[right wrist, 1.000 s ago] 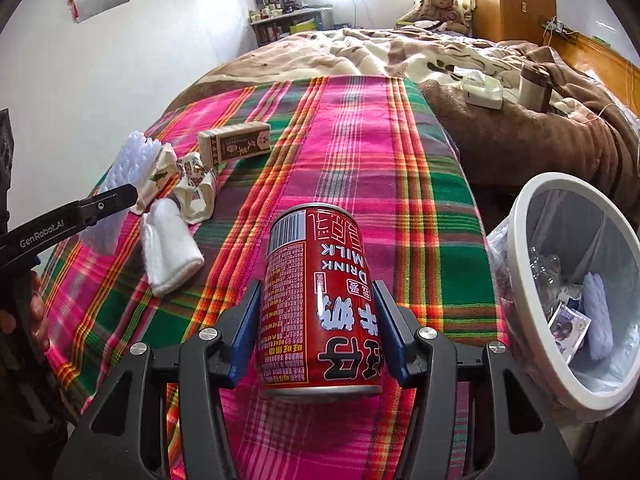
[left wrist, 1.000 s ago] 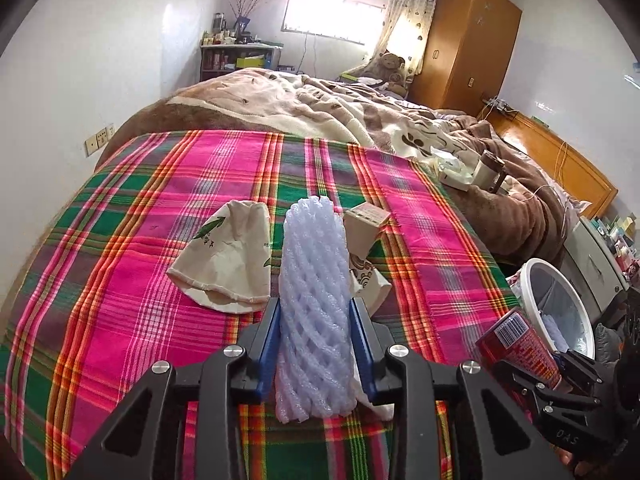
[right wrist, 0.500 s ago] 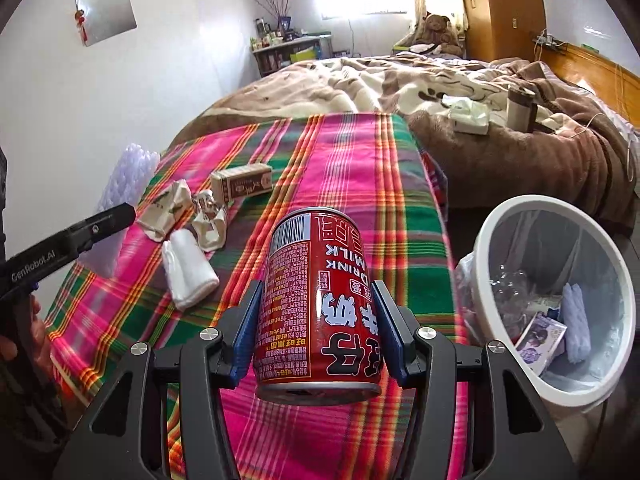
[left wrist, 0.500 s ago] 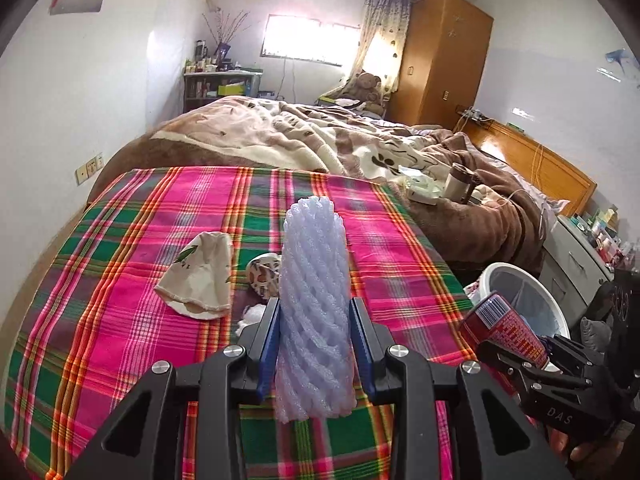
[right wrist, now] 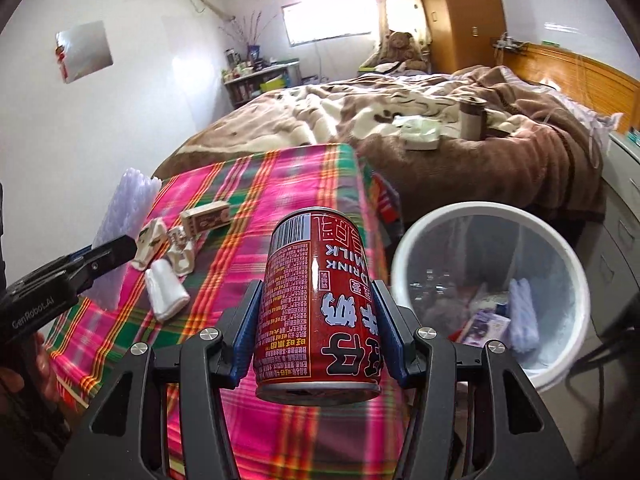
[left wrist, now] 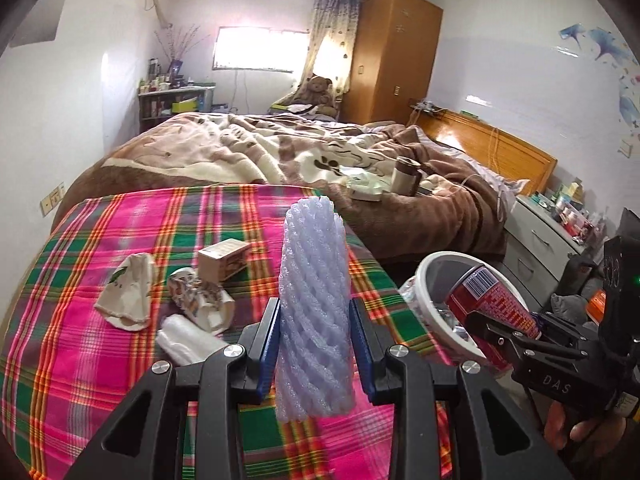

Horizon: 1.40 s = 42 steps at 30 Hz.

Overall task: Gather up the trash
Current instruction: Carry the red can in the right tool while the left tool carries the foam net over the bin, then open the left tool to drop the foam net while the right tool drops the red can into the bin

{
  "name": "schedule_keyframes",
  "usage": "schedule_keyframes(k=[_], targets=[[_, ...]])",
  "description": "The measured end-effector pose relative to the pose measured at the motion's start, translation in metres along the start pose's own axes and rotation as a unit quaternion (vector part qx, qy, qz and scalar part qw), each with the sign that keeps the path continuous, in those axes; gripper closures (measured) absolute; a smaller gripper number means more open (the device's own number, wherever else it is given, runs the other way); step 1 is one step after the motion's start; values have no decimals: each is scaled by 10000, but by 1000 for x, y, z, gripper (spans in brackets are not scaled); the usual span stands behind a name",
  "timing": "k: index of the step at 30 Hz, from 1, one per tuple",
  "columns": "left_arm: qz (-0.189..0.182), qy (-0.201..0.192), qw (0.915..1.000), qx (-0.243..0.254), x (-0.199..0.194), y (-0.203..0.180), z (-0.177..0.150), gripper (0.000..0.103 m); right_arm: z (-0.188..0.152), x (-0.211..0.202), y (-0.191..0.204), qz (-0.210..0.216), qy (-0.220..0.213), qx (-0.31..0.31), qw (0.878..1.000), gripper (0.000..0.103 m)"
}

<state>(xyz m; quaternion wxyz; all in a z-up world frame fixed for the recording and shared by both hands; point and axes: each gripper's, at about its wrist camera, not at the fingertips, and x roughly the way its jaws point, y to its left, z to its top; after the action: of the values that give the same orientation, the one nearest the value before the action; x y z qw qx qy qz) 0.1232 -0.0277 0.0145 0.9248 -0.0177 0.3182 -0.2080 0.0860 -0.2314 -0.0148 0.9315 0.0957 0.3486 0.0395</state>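
1. A plaid cloth (left wrist: pixel 100 344) in pink, green and orange is spread over the near surface.
2. A brown and cream blanket (left wrist: pixel 256 148) is seen rumpled across the bed behind it.
3. A teddy bear (left wrist: pixel 318 88) is propped near the curtained window (left wrist: pixel 256 49).
4. A tall wooden wardrobe (left wrist: pixel 394 56) is set in the far corner.
5. A cluttered shelf unit (left wrist: pixel 172 98) is placed along the left wall.
6. A wooden headboard (left wrist: pixel 492 146) is seen at the right.

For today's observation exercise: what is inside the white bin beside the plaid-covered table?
Inside the white bin, lined with a clear bag, lie a pale foam net sleeve, a purple printed wrapper and some clear crumpled plastic. Anything beneath them, and the bin's near inner wall, is hidden.
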Motion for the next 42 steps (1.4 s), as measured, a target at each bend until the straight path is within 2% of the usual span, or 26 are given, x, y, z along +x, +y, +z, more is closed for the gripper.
schedule_keyframes(k=[19,32,42], targets=[[-911,265,9930,708,42,-113,2,69,0,-26,-89,-820,-140,625,9946,49],[-1135,699,9866,936,90,-155,-3,69,1,-9,-136,-1032,150,888,9906,49],[-1206,820,9830,1118,109,-183,-5,69,-1,-3,-156,-1173,325,958,9879,49]])
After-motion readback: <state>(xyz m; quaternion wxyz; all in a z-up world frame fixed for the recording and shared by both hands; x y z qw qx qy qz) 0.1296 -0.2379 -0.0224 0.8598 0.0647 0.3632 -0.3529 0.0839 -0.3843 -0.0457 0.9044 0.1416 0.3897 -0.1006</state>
